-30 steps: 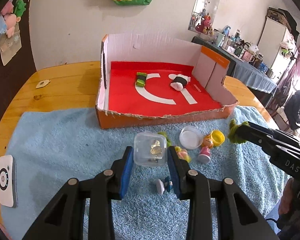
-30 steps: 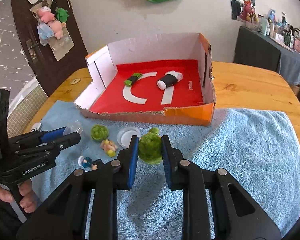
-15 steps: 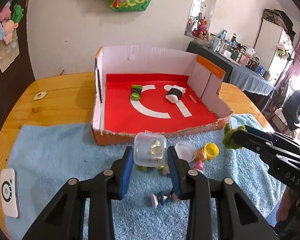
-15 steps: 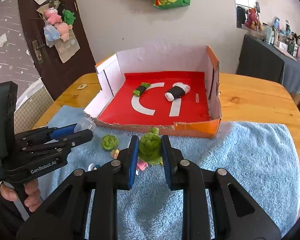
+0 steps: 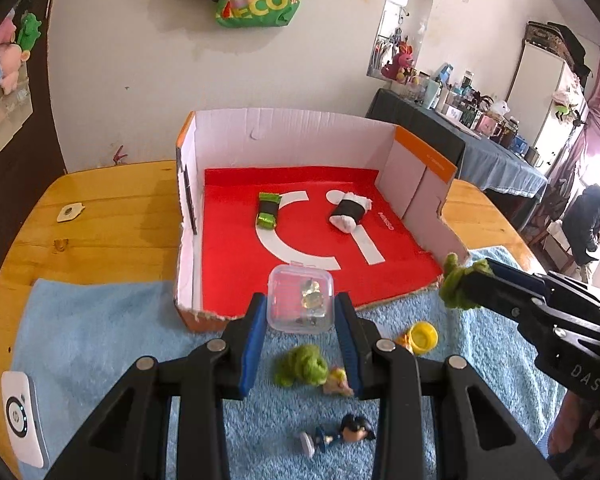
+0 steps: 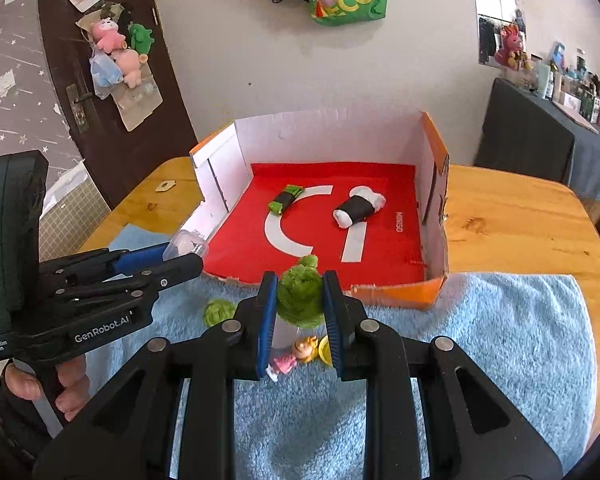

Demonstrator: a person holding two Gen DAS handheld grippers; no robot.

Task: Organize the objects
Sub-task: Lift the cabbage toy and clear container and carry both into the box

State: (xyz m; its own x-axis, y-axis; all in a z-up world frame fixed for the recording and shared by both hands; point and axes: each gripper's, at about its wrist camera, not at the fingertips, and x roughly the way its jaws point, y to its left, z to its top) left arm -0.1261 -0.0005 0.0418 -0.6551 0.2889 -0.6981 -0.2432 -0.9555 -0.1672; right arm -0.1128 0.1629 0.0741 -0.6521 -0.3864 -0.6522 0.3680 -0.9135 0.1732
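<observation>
My left claw (image 5: pixel 302 312) clamped on the clear plastic box (image 5: pixel 301 300), my right claw (image 6: pixel 299 306) squeezing the green fuzzy toy (image 6: pixel 300 298), both hanging at the cardboard tray's (image 5: pixel 284 136) near edge

Two handheld black plastic grippers, blue pad strips inside the jaws.
Left gripper (image 5: pixel 301 312): silver round screws on both finger links, white "GenRobot.AI" lettering on its side, tall black handle block behind. Right gripper (image 6: pixel 299 304): same black links and silver screws, "DAS" printed on its side. Bare hand (image 6: pixel 40 390) wraps the left grip.
</observation>
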